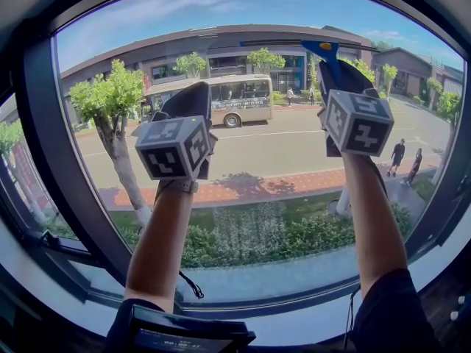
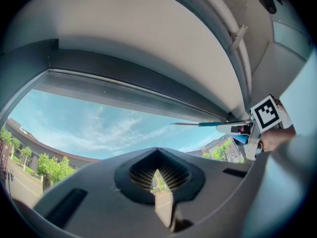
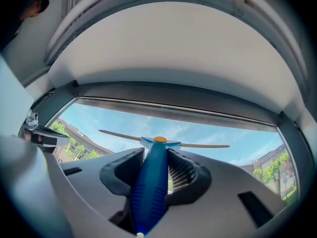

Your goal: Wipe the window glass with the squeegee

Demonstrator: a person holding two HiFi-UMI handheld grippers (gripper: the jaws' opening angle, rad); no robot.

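**Squeegee (image 1: 324, 51) held high on the window glass (image 1: 257, 169)**

Your right hand-held gripper (image 1: 333, 70) is clamped on the squeegee's blue handle. In the right gripper view the handle runs up between the two jaws, and the thin blade lies level across the sky, just under the top bar of the window frame (image 1: 43, 160). Whether the blade touches the pane cannot be told.

Your left hand-held gripper (image 1: 193, 98) is raised beside it at about mid-pane, well to the left. Its jaws are drawn together with only a sliver of daylight between them, and they hold nothing.

You face one wide pane in a dark frame. A pale sill (image 1: 294, 331) runs along the bottom, and a second pane angles away at the far left. Above the window, both gripper views show a plain white ceiling (image 3: 173, 48) meeting a dark top rail.

Through the glass you see a road with a bus (image 1: 221, 98) on it and a tree (image 1: 110, 101) at the left. A hedge (image 1: 294, 234) grows below the brick path. Low buildings (image 1: 221, 48) stand under a blue sky with thin cloud, and two people (image 1: 398, 154) walk at the right.
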